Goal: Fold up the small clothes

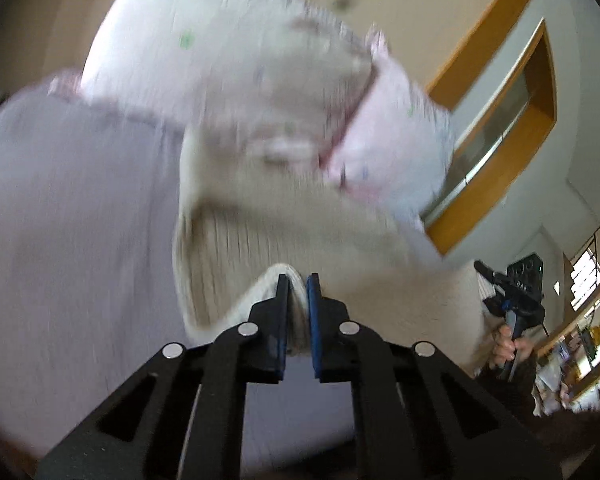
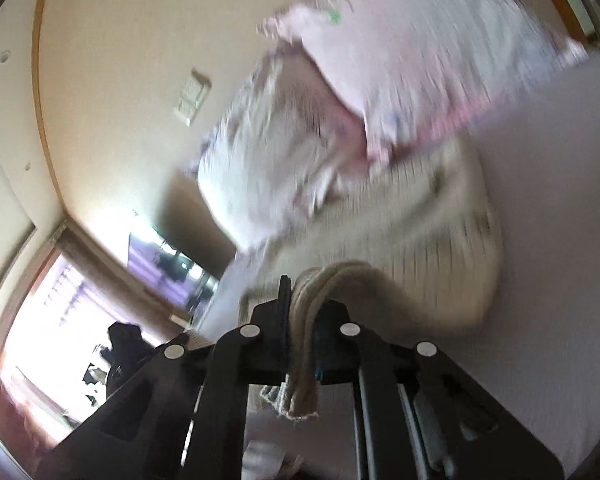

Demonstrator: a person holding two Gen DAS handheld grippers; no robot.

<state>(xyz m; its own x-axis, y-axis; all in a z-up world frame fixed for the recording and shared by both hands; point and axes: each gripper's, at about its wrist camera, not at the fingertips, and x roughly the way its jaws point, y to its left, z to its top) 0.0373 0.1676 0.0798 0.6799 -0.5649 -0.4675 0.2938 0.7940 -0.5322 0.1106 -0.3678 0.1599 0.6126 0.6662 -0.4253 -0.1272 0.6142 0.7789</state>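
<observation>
Beige ribbed garment (image 1: 260, 240), blurred, bunched; left gripper (image 1: 298, 280) and right gripper (image 2: 304, 284) jaws clamp its edges.

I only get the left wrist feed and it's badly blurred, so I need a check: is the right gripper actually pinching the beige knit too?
Observer: Yes. In the right wrist view the right gripper is shut on a bunched fold of the beige knit, several layers thick.
Operator: Anything hanging loose on that side?
Observer: A frayed end of the knit dangles behind the fingers, toward the camera.
Operator: Where's the pink garment from there?
Observer: Beyond the knit, lying on top of its far part; blurred, so I can't tell more.
</observation>
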